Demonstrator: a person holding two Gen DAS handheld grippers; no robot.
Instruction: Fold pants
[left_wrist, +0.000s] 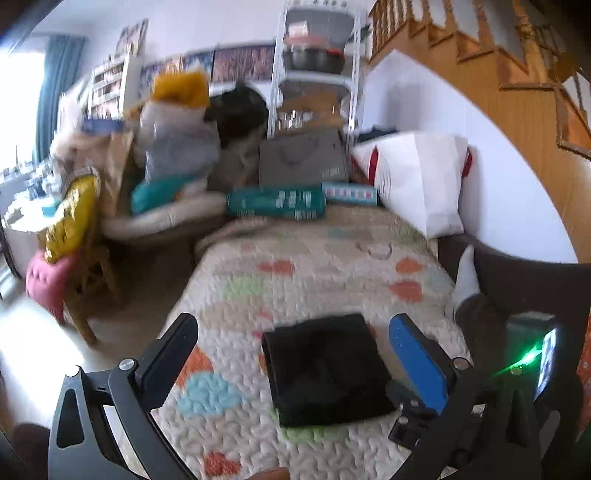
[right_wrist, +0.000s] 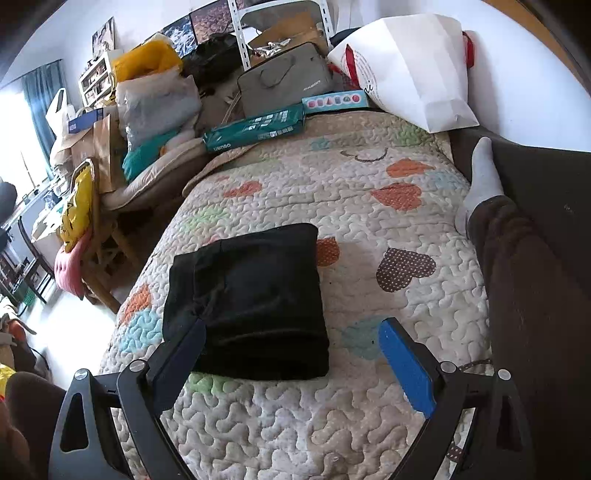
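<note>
**Daylight from the left, one view blurred**

Daylight floods in from the window beside the teal curtain (left_wrist: 55, 85), blown out to pure white in both views. The pale floor below it glares too.

Left wrist view: smeared by motion blur throughout; the white metal shelf unit (left_wrist: 314, 74) and the clutter beneath it lack sharp edges. A green lens flare (left_wrist: 524, 360) streaks at the lower right.

Right wrist view: crisp. The folded black fabric pants (right_wrist: 251, 299) read as near-featureless dark, casting a soft shadow on the cream quilted bedspread with coloured hearts (right_wrist: 369, 206).

Both views bow strongly at the edges, with dark vignetted corners.
</note>
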